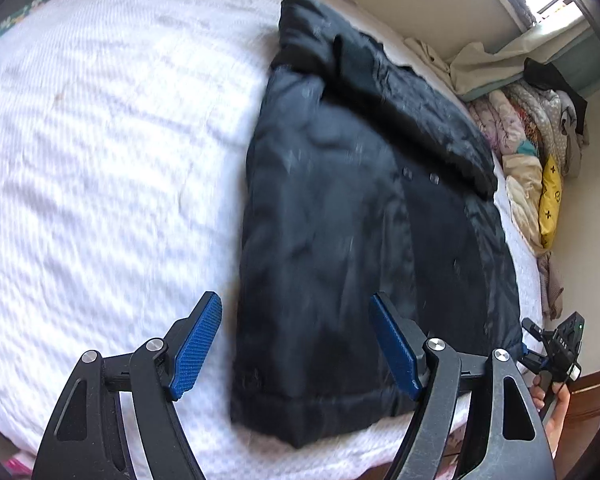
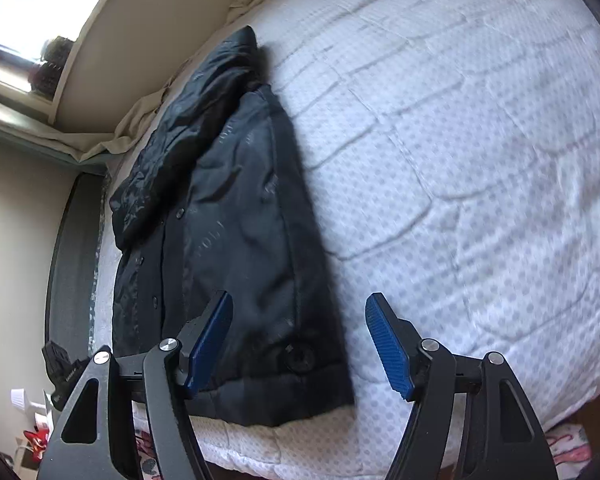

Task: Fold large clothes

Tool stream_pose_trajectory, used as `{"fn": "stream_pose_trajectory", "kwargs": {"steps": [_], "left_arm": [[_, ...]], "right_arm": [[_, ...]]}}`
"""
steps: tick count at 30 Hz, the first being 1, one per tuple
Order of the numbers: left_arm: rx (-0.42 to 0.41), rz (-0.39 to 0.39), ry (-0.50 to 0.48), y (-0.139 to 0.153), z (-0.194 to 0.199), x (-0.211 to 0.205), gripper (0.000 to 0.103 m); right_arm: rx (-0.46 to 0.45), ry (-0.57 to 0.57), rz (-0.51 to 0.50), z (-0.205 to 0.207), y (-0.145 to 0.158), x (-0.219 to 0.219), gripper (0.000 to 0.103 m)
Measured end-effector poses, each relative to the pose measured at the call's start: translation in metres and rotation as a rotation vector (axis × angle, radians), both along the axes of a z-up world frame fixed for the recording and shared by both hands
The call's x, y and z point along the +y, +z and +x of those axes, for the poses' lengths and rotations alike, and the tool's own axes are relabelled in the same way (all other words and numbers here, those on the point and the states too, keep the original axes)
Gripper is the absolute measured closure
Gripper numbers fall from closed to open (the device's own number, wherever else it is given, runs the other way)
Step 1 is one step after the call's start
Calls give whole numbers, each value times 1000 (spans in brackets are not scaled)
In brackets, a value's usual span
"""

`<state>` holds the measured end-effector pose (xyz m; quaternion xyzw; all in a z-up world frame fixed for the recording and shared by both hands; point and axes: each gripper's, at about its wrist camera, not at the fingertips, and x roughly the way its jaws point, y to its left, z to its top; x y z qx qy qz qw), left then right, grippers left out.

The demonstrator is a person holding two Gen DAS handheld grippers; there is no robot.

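Observation:
A large black padded jacket (image 1: pixel 364 232) lies folded lengthwise on the white quilted bed (image 1: pixel 100 140), its collar end far from me and its hem at the near edge. My left gripper (image 1: pixel 296 344) is open and empty, hovering over the jacket's near left corner. The right gripper's body (image 1: pixel 556 348) shows at the lower right of the left wrist view, held in a hand. In the right wrist view the jacket (image 2: pixel 236 220) lies at the left of the bed (image 2: pixel 460 140). My right gripper (image 2: pixel 300 344) is open and empty above the jacket's near right corner.
A pile of folded blankets and a yellow cushion (image 1: pixel 548 200) sits at the bed's far right by the wall. A beige sheet (image 1: pixel 480 64) is bunched under the window. The bed's near edge (image 2: pixel 260 452) drops off below the jacket's hem. Small items (image 2: pixel 32 432) lie on the floor.

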<state>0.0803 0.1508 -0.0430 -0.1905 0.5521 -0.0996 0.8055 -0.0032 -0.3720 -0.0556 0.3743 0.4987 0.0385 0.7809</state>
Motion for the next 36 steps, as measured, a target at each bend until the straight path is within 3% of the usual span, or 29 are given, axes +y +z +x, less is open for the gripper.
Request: {"fn": "stream_pose_trajectory", "kwargs": {"steps": [5,13,16,18,27,36], "left_arm": [[10,58,-26,-10,-15,-12,23],[-39,240,-99,-12,-21,-43,23],[-53,263,-132,-12,-19,-51,41],[-61,267,-161,-11,-19,-58,56],[-105,340,-231,-9,-19,-76,77],[-133,302,-225,6,-28,-67,81]], "right_arm": [[-15,25,28,-10,-7,11,32],[-44,60,72,-15,-11,28,30],[-47,89,21,-13,-9,37,30],[-52,101,-7,-12,-7,41,37],[-53,116,1,-9,-10,46,85],[-112,130,-23,-13,3,52,95]]}}
